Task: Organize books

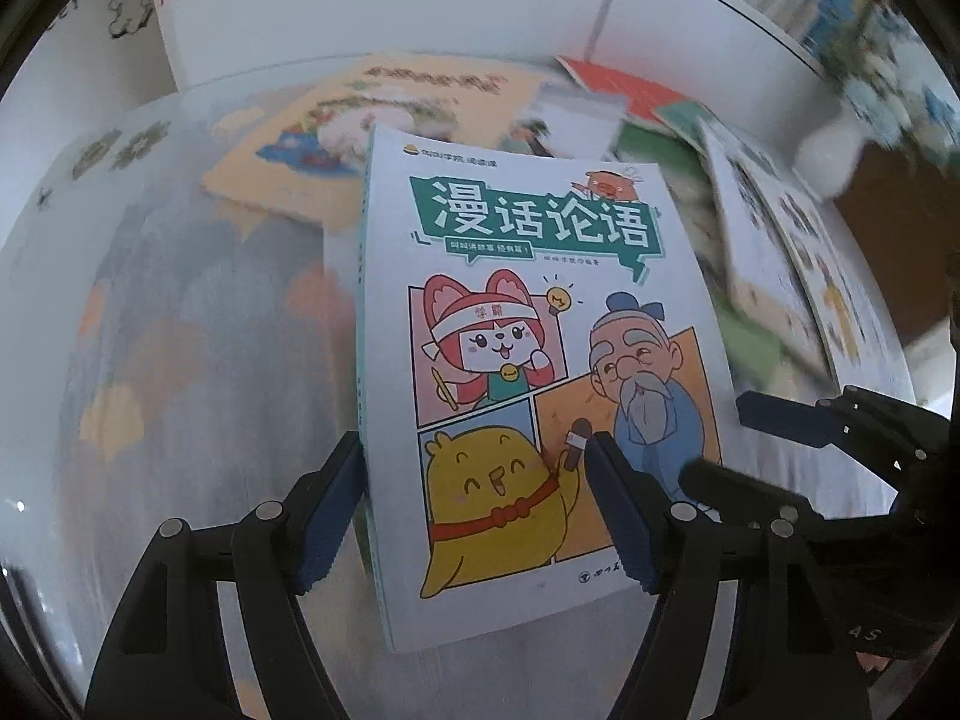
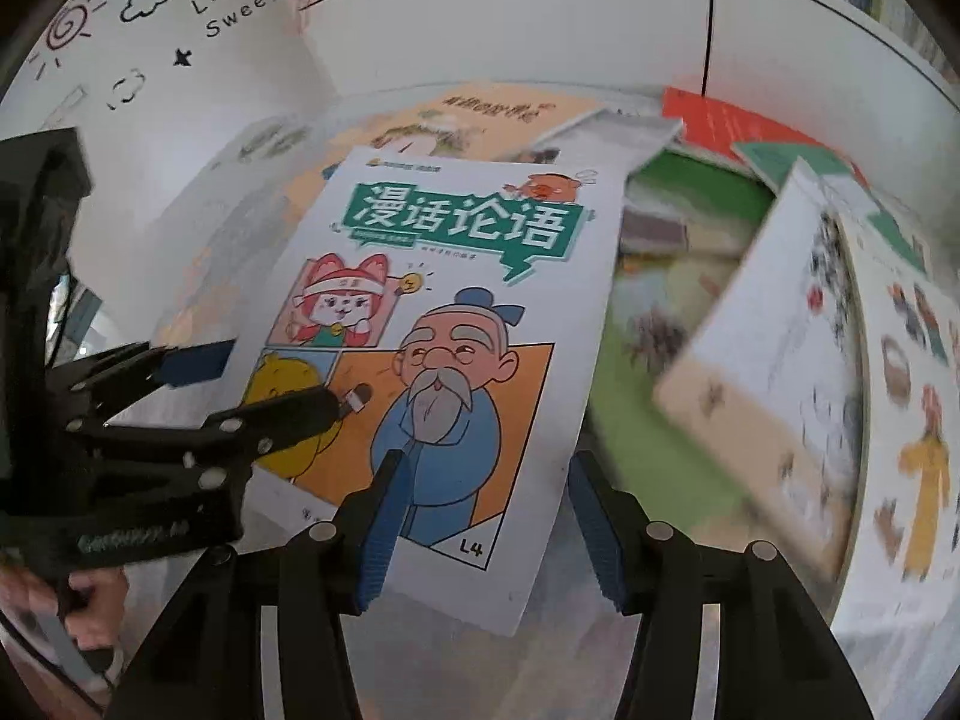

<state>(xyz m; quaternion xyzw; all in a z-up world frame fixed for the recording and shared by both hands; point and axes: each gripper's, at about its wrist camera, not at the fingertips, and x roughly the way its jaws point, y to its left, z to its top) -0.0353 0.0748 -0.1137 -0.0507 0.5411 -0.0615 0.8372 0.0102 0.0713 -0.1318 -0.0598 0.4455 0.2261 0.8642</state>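
A: Blue ribbed pads of the left gripper (image 1: 474, 480) sit closest to the lens, straddling the near left part of the white comic-cover paperback with the green title banner (image 1: 528, 324).

B: Is it pinching it yet?

A: I'd say not. The left pad stands at the spine edge and the right one lies over the cover, jaws about half spread, so the book is between them rather than squeezed. Whether the left pad touches the spine, I can't tell.

B: And the right gripper (image 2: 480, 498)?

A: Same story on the near right side: one pad over the cover, the other just off the right edge, jaws partly spread with the edge between them.

B: So where's the book?

A: Lying face up on the patterned table (image 1: 150, 330), its far end overlapping the scattered picture books (image 2: 780, 330) near the white cabinet (image 2: 540, 24).

B: Step in hand?

A: Picking this one out of the clutter, I judge. Next both pairs need to close squarely on opposite edges, then lift it level without dragging its neighbours.
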